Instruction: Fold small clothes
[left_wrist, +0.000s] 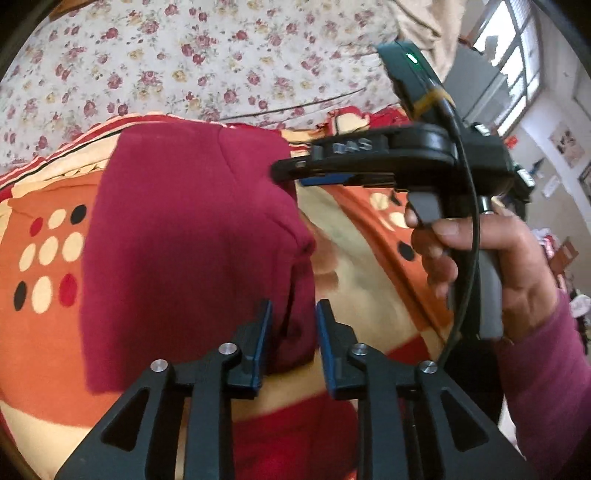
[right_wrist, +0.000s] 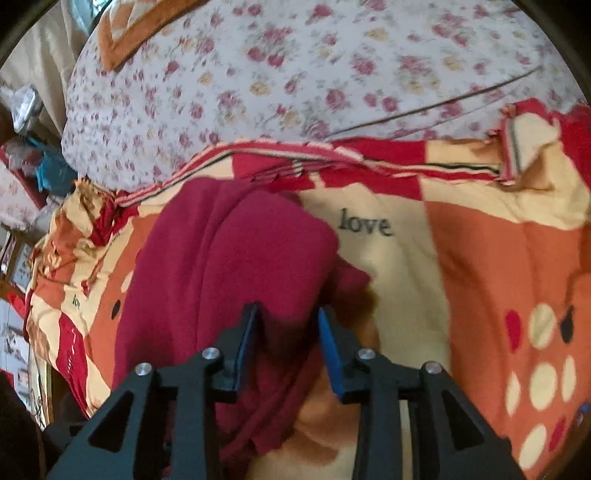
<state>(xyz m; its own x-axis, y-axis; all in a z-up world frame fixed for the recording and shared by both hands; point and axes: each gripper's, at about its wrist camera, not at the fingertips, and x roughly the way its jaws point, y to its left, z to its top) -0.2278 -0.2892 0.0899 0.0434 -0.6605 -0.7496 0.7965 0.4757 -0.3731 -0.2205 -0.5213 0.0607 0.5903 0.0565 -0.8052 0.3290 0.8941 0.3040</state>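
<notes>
A dark red garment (left_wrist: 184, 240) lies folded into a rough rectangle on the patterned blanket (left_wrist: 44, 332). My left gripper (left_wrist: 294, 310) hangs over its near right edge, fingers apart, with a fold of the cloth showing in the gap and neither pad visibly pressing it. In the left wrist view my right gripper (left_wrist: 291, 171) comes in from the right, held by a hand (left_wrist: 517, 266), with its tips at the garment's far right corner. In the right wrist view the right gripper (right_wrist: 286, 314) stands open over the garment (right_wrist: 229, 266), the cloth lying loose between its fingers.
The orange, red and cream blanket (right_wrist: 480, 277) has dots and the word "love". Beyond it lies a floral sheet (right_wrist: 332, 74). The bed's edge and clutter (right_wrist: 29, 147) are at the left, and a window (left_wrist: 517, 55) and a wall at the far right.
</notes>
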